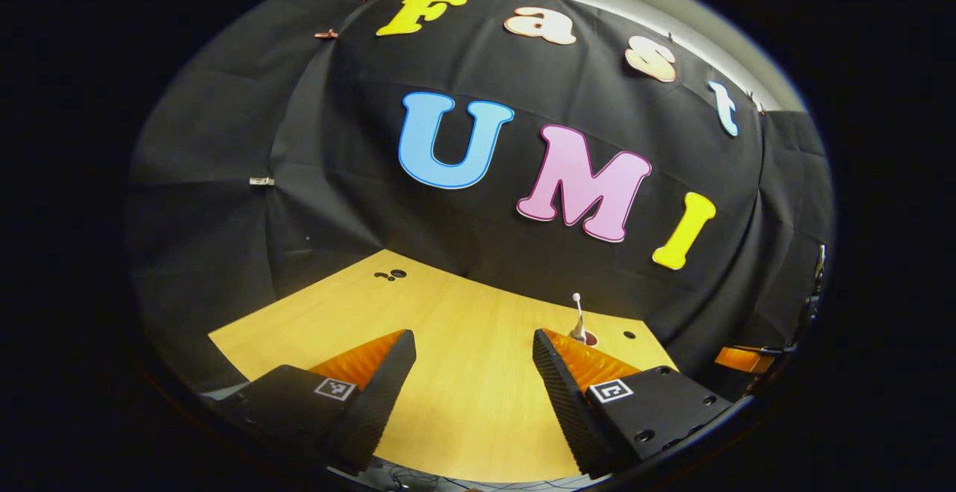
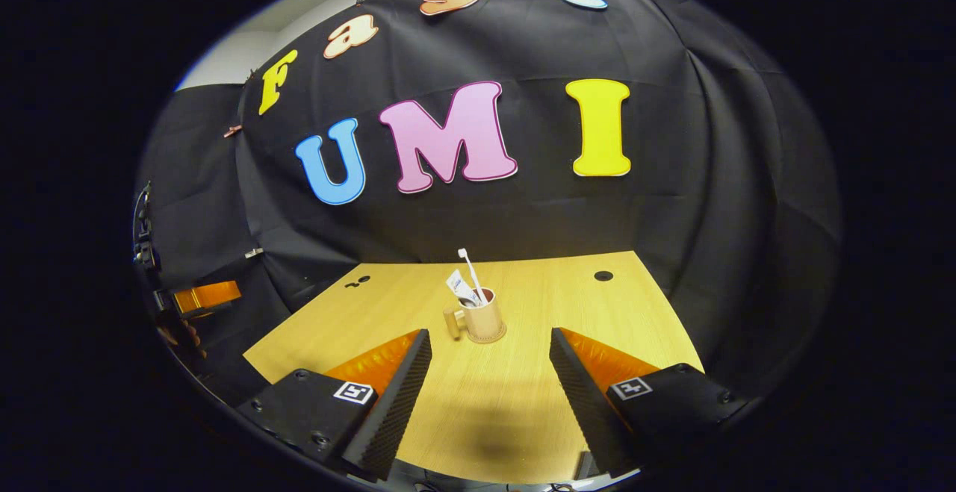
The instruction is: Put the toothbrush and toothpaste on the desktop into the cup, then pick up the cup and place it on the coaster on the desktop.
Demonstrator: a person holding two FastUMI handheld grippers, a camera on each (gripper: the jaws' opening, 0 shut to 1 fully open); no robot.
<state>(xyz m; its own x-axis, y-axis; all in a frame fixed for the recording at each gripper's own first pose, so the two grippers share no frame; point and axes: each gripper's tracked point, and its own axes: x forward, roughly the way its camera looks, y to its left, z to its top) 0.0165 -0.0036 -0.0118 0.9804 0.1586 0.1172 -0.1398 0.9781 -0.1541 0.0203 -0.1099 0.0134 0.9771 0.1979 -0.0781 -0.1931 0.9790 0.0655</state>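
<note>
Right gripper (image 2: 489,372), nearest in the right gripper view: fingers spread wide, nothing between them, hanging over bare desktop (image 2: 478,402) short of the load. Left gripper (image 1: 474,372), in the left gripper view: likewise spread and empty, over the wood, aimed off to one side of the cup. Next out, mid-desk in the right gripper view, the cup (image 2: 484,320) stands upright with its handle (image 2: 452,322) sticking out to the view's left. A coaster under it can't be made out at this size; the base looks slightly flared, no more. Inside the cup: toothbrush (image 2: 469,268), long axis steeply up, leaning a little to view left, head end topmost; toothpaste (image 2: 458,287) beside it, shorter, also tilted left, flat crimped end up, both resting against the rim. In the left gripper view only the cup's rim and the toothbrush top peek past the right-hand finger. Handling, as judged: cup rigid, light, likely smooth-walled, so grip square across the body below the rim, or by the handle; keep it level, since the tall brush makes the load top-heavy and free to rattle or tip out. Tube soft, squashable. Beyond, the desk's far edge and the dark booth cloth.
</note>
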